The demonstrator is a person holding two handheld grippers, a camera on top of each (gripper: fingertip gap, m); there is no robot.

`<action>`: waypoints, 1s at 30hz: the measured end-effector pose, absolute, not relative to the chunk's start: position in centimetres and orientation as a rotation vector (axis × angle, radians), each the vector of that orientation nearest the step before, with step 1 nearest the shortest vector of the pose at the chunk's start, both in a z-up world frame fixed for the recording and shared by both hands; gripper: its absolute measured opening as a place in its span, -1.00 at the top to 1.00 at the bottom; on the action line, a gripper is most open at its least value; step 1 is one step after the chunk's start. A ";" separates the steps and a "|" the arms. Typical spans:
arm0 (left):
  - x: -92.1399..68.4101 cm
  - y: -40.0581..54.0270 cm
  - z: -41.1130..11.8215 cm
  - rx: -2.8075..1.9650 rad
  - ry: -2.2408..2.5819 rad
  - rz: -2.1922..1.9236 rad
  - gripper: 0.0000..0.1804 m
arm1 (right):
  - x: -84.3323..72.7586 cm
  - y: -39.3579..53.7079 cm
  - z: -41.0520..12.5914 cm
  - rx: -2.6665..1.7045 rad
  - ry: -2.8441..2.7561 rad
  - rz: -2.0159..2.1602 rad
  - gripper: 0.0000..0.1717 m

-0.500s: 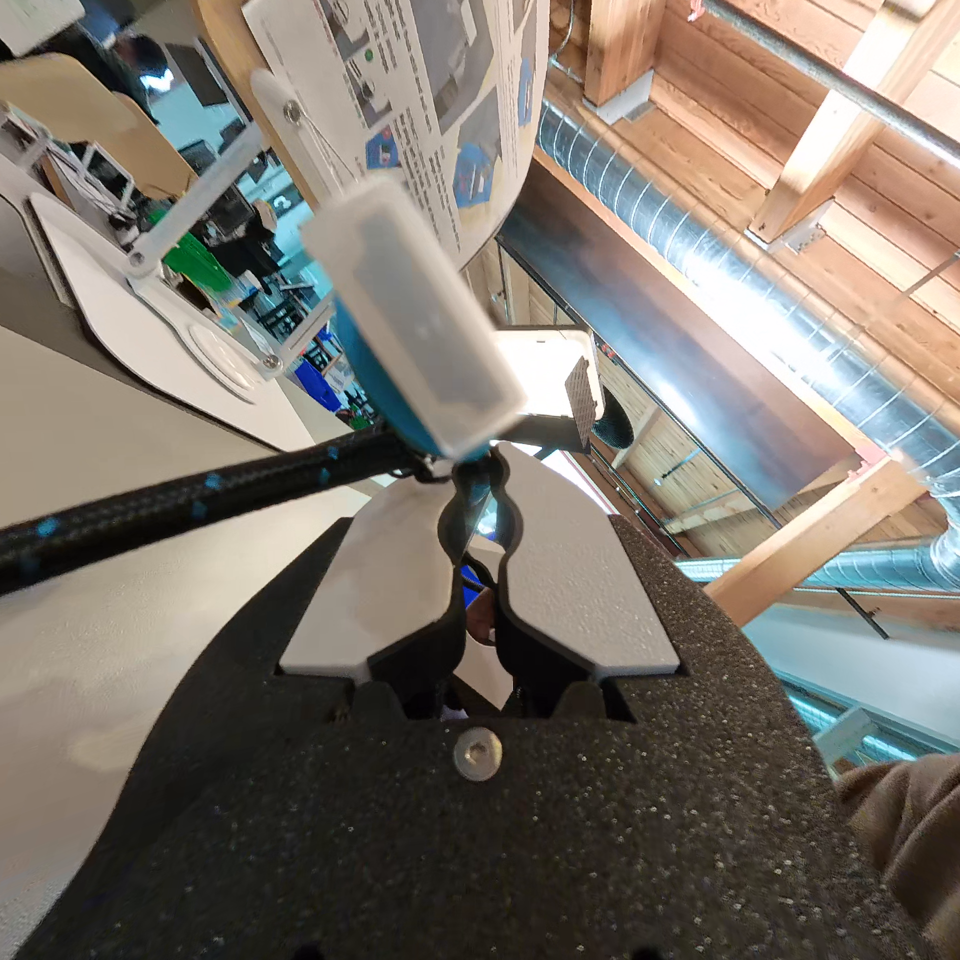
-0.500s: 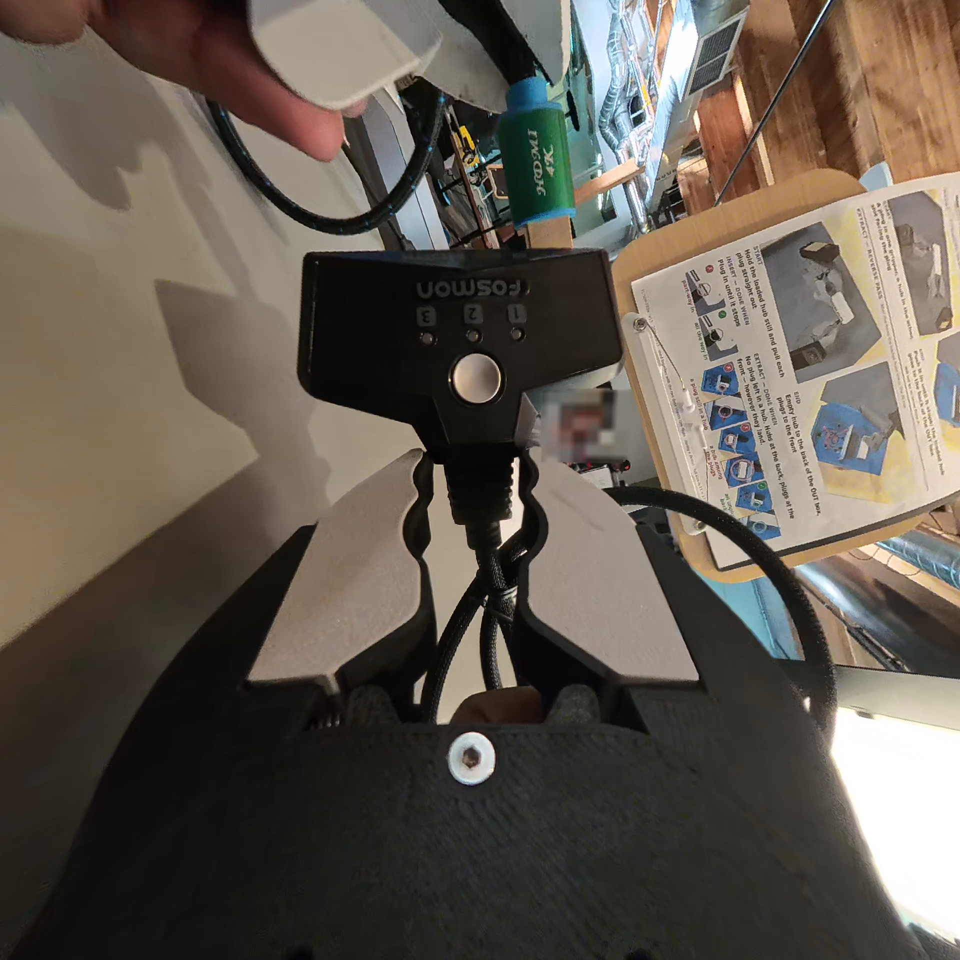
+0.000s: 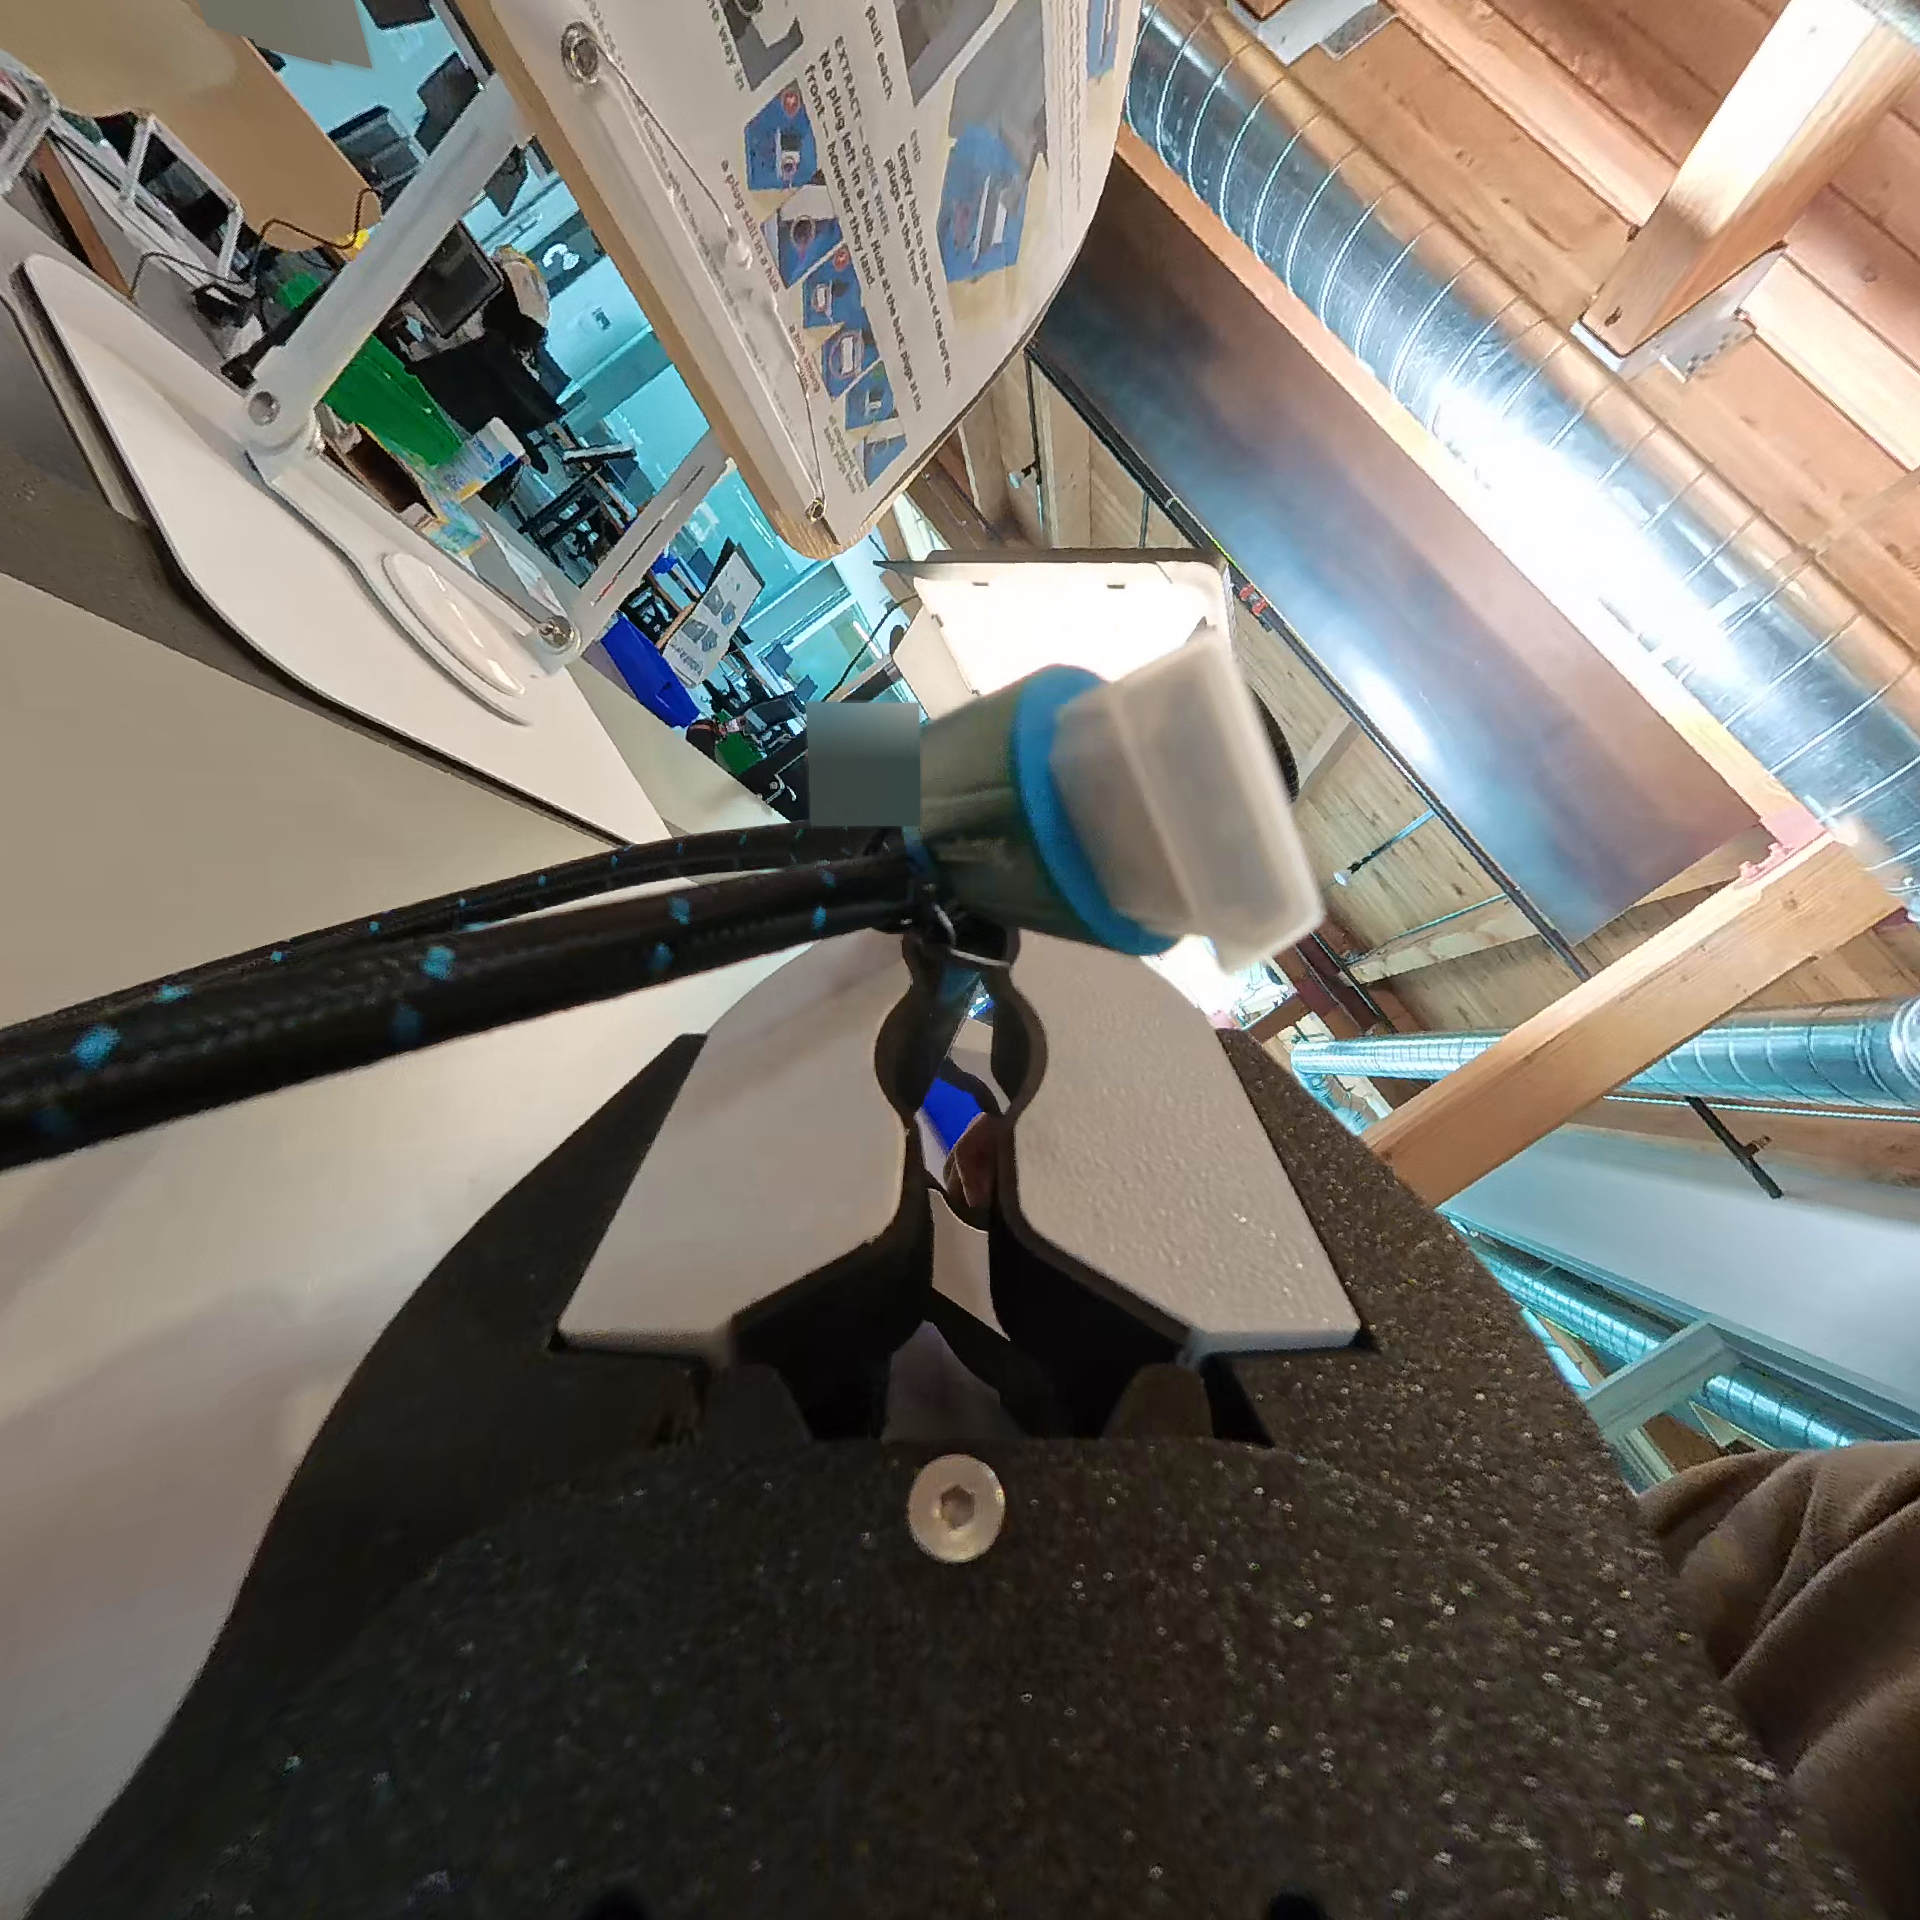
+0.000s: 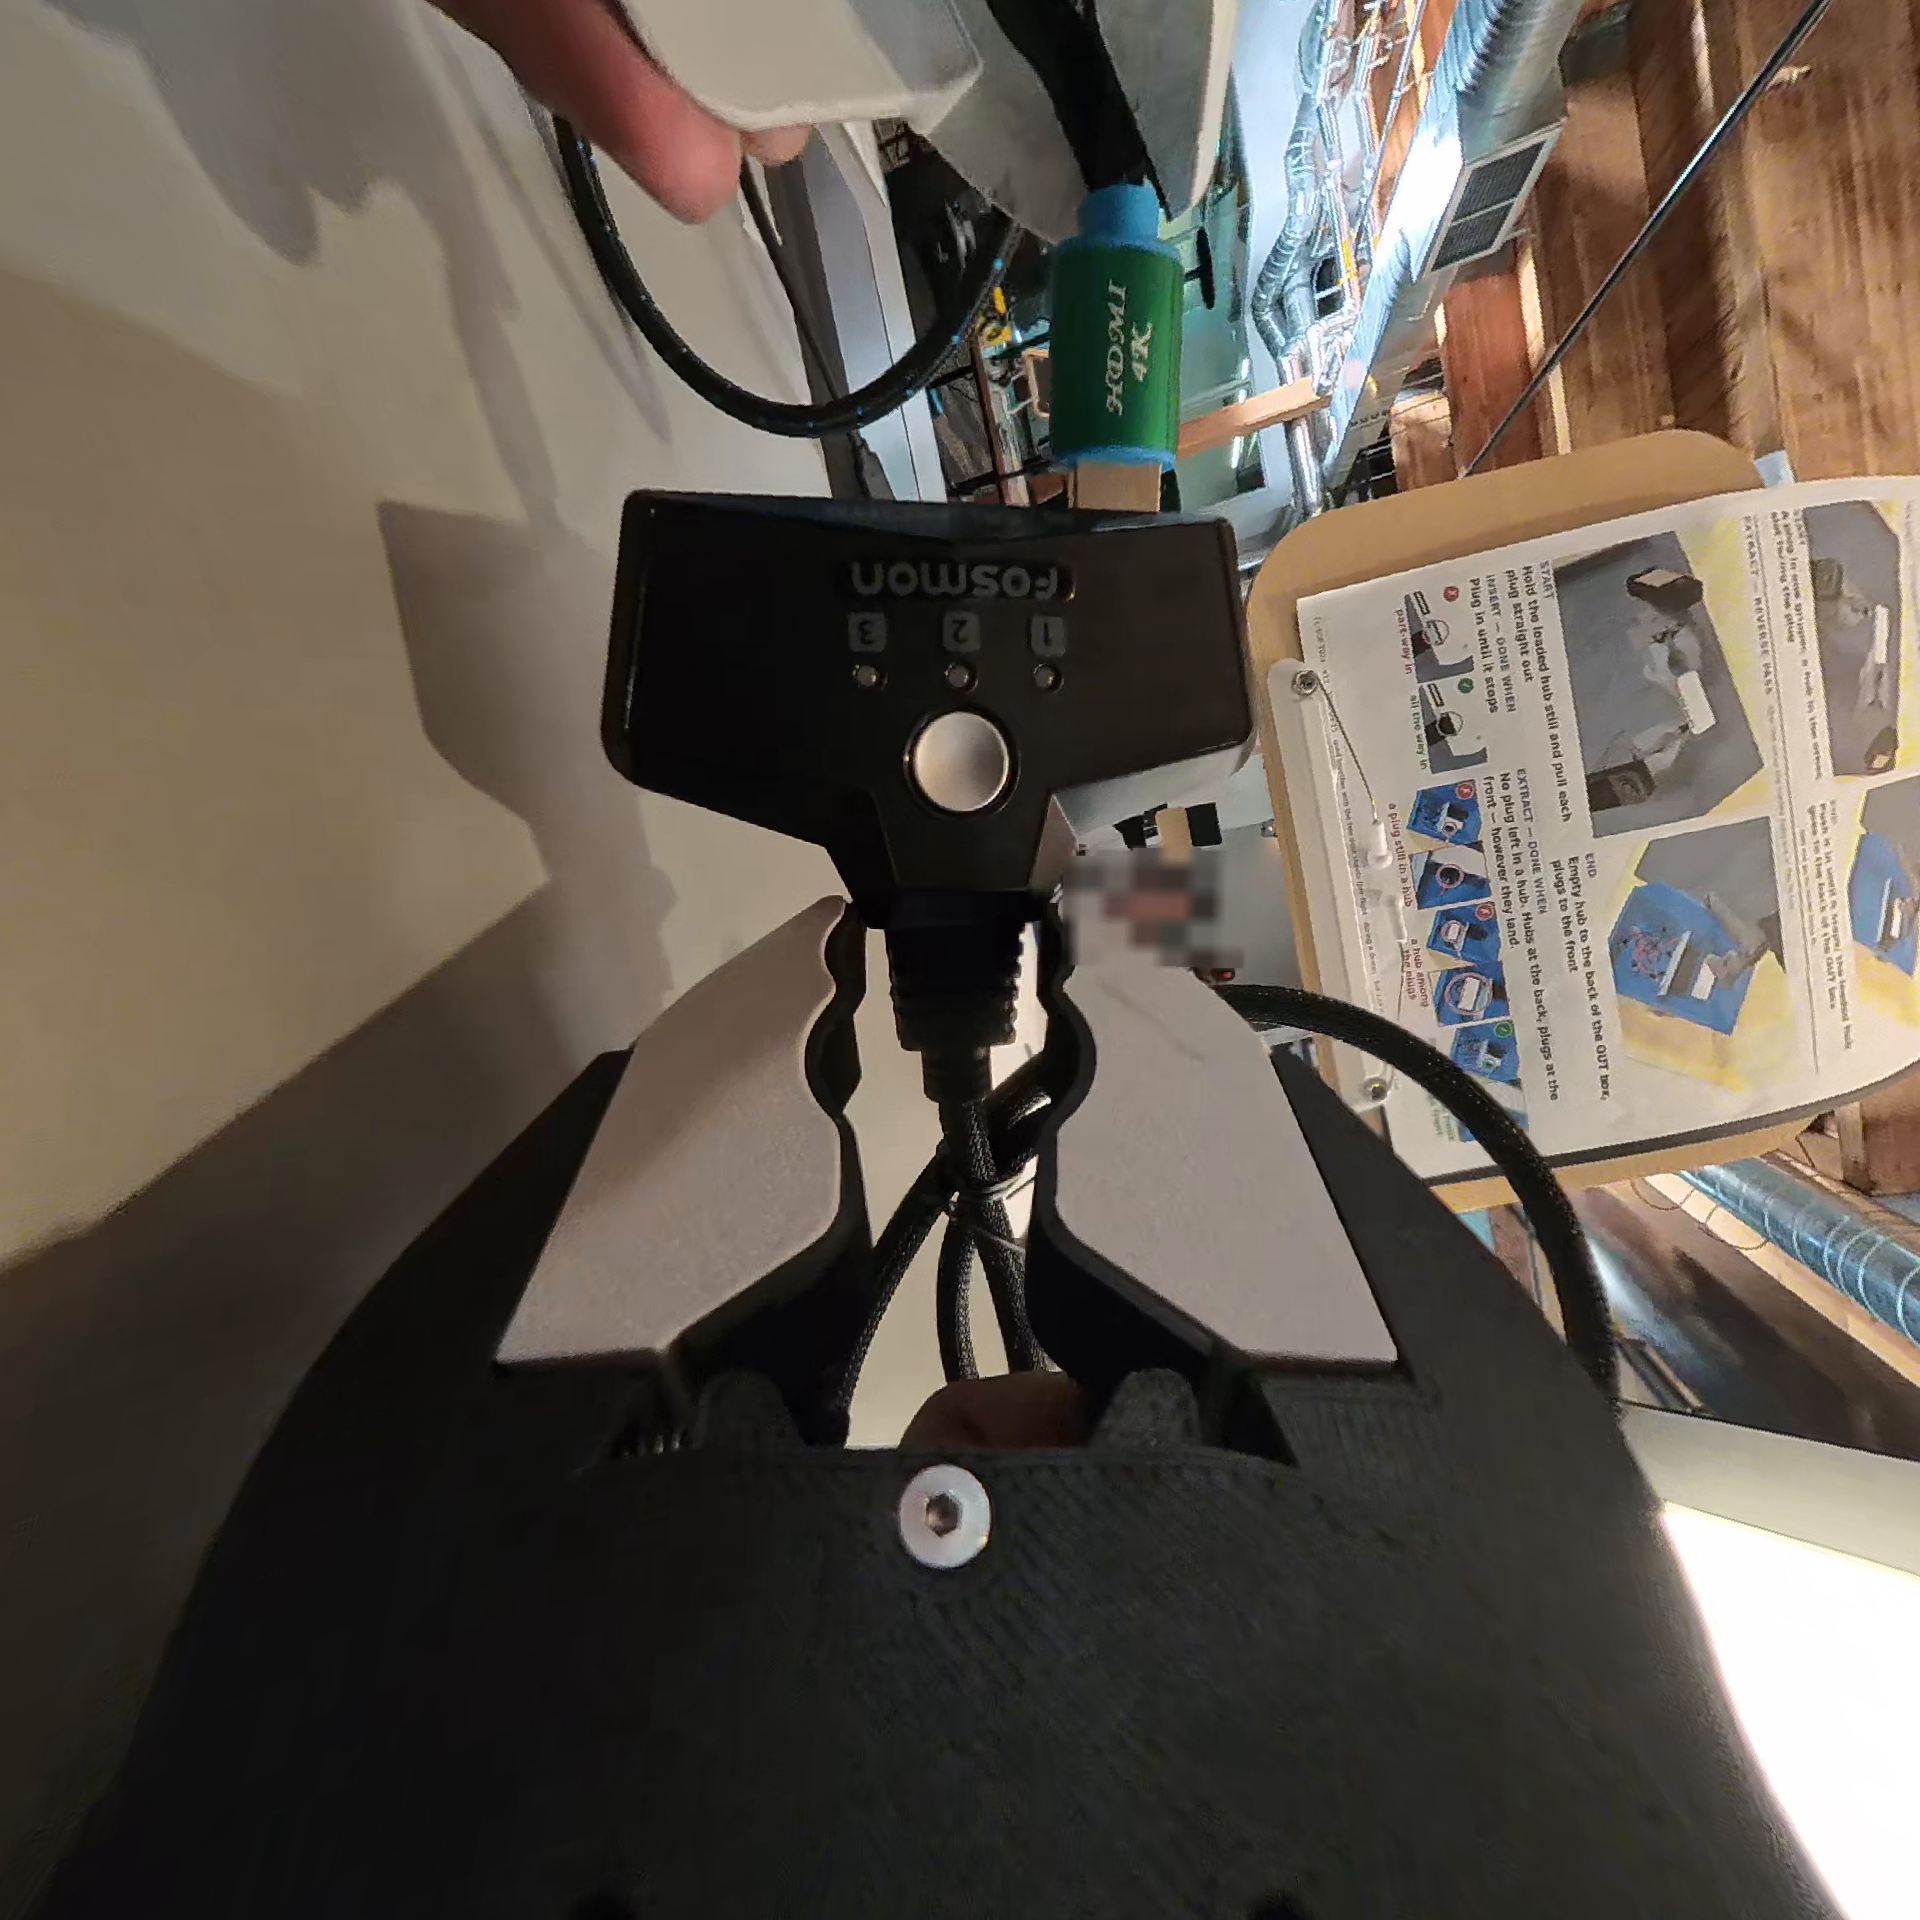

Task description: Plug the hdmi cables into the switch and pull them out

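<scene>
Right wrist view: the right tool point(image 4: 951, 940) pinches the ribbed cable neck of a black switch box point(image 4: 925, 675), whose far port holds a green plug point(image 4: 1114, 358). Left wrist view: the left tool point(image 3: 961, 961), nearly pressed together, clamps the speckled black cable point(image 3: 436, 966) behind that white-capped plug point(image 3: 1101, 821).

Left gripper point(image 3: 961, 940): speckled black foam-textured body, pale grey finger plates, black scalloped inner edges, one silver hex screw.
Right gripper point(image 4: 951, 930): the same build.
Sleeve point(image 3: 1808, 1600): brown fabric.
</scene>
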State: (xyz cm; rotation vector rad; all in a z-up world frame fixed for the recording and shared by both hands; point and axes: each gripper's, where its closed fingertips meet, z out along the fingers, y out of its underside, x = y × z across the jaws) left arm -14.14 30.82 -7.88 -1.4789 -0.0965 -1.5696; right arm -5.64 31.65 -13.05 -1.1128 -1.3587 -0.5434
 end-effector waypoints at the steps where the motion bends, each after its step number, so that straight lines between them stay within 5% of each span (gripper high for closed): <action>1: -14.0 30.8 -7.8 -1.474 -0.089 -1.564 0.94 | -5.6 31.7 -13.0 -1.120 -1.354 -0.541 0.64; 24: -13.2 30.3 -7.5 -1.583 0.141 -1.427 0.94 | -6.1 31.2 -13.6 -1.150 -1.395 -0.518 0.63; 30: -13.6 31.1 -8.0 -1.582 0.062 -1.478 0.73 | -5.5 31.7 -14.4 -1.328 -1.368 -0.440 0.64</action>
